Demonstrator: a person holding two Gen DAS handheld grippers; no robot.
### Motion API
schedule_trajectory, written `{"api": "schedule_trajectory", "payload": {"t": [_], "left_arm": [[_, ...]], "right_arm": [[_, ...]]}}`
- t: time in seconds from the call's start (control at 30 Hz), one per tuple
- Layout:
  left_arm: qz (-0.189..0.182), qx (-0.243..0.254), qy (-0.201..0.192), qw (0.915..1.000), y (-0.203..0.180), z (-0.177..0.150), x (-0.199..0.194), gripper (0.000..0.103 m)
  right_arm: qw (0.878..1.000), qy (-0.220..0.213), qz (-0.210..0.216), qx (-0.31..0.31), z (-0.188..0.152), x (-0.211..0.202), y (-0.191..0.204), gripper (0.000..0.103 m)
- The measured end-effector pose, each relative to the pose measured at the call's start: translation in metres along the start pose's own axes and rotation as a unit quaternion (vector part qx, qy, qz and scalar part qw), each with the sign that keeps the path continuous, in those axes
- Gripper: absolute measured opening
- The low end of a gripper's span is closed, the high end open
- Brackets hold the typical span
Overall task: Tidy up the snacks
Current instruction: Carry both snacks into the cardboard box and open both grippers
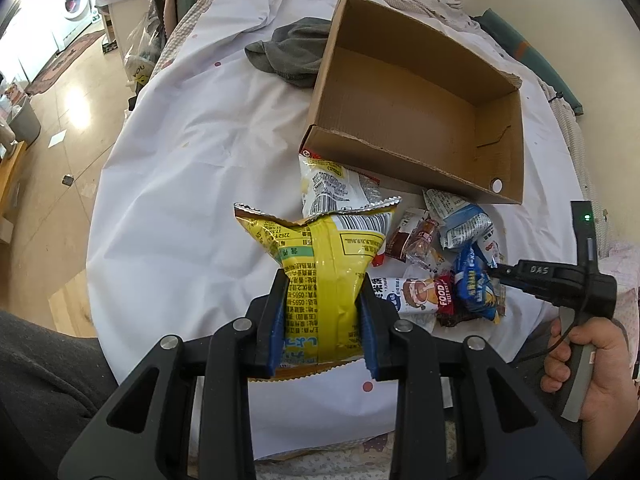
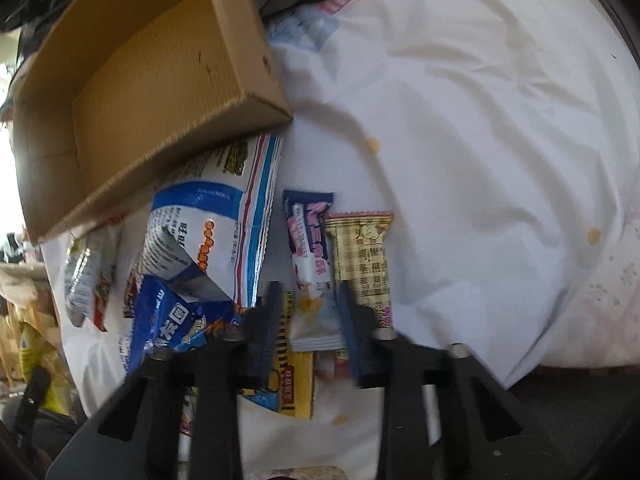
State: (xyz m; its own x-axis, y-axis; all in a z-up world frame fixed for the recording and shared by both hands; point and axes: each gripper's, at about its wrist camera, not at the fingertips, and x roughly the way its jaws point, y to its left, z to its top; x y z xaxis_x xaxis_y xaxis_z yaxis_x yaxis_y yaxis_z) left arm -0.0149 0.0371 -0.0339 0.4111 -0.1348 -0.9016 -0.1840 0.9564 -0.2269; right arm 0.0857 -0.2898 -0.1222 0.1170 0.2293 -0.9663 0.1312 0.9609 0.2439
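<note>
My left gripper (image 1: 323,280) is shut on a yellow snack bag (image 1: 320,264) and holds it above the white sheet, short of the open cardboard box (image 1: 416,108). The box is empty inside. A pile of small snack packets (image 1: 448,264) lies in front of the box. My right gripper (image 1: 496,270) reaches into that pile from the right. In the right wrist view its jaws (image 2: 310,298) are open around a pink and white packet (image 2: 310,256); they do not press it. A beige packet (image 2: 362,252) lies beside it, and a blue and white bag (image 2: 208,232) to the left.
The box (image 2: 132,92) sits tilted on the white sheet (image 1: 180,160) over a bed. A grey cloth (image 1: 292,52) lies behind the box. Floor, a washing machine (image 1: 76,0) and a bin (image 1: 24,120) are off to the left.
</note>
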Motion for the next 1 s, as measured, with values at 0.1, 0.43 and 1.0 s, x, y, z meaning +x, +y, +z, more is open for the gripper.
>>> {"api": "schedule_trajectory", "payload": {"t": [0.1, 0.43, 1.0], "left_arm": [[0.003, 0.002, -0.002, 1.0, 0.0, 0.0, 0.0, 0.027], [0.018, 0.008, -0.017, 0.9997, -0.001, 0.003, -0.001, 0.027], [0.04, 0.041, -0.067, 0.9961, -0.025, 0.055, -0.021, 0.027]], "right_arm": [[1.0, -0.009, -0.004, -0.005, 0.001, -0.003, -0.001, 0.013], [0.99, -0.1, 0.1, 0.013, -0.019, -0.066, -0.019, 0.006], [0.957, -0.13, 0.259, -0.004, 0.001, -0.093, 0.02, 0.004]]}}
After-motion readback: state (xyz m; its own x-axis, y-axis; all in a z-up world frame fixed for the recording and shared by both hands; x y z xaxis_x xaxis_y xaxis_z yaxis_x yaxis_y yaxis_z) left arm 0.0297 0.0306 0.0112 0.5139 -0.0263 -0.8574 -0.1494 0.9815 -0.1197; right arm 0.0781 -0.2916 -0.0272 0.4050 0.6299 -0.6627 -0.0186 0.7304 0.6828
